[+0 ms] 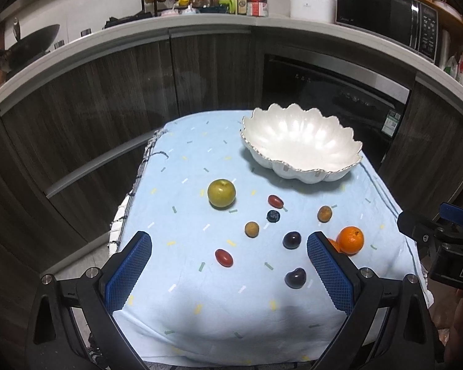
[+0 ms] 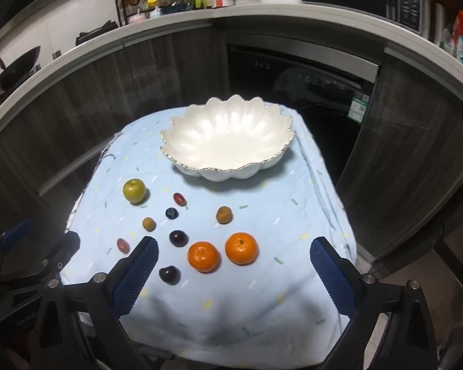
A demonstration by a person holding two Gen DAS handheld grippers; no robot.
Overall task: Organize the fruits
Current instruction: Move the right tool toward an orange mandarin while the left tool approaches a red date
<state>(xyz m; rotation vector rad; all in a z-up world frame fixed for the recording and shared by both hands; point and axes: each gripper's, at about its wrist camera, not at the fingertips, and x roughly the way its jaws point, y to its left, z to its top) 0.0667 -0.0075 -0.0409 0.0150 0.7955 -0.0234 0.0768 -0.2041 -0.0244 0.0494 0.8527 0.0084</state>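
Both grippers, left gripper (image 1: pixel 228 240) and right gripper (image 2: pixel 233 246), are wide open and hold nothing. Two oranges (image 2: pixel 203 256) lie between the right one's jaws, in front of the white bowl (image 2: pixel 228 166).

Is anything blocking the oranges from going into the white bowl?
No. Between the two oranges and the white bowl there is only bare blue cloth; one small brown fruit sits slightly left.

wrist views side by side, sharing bowl (image 1: pixel 299 141)
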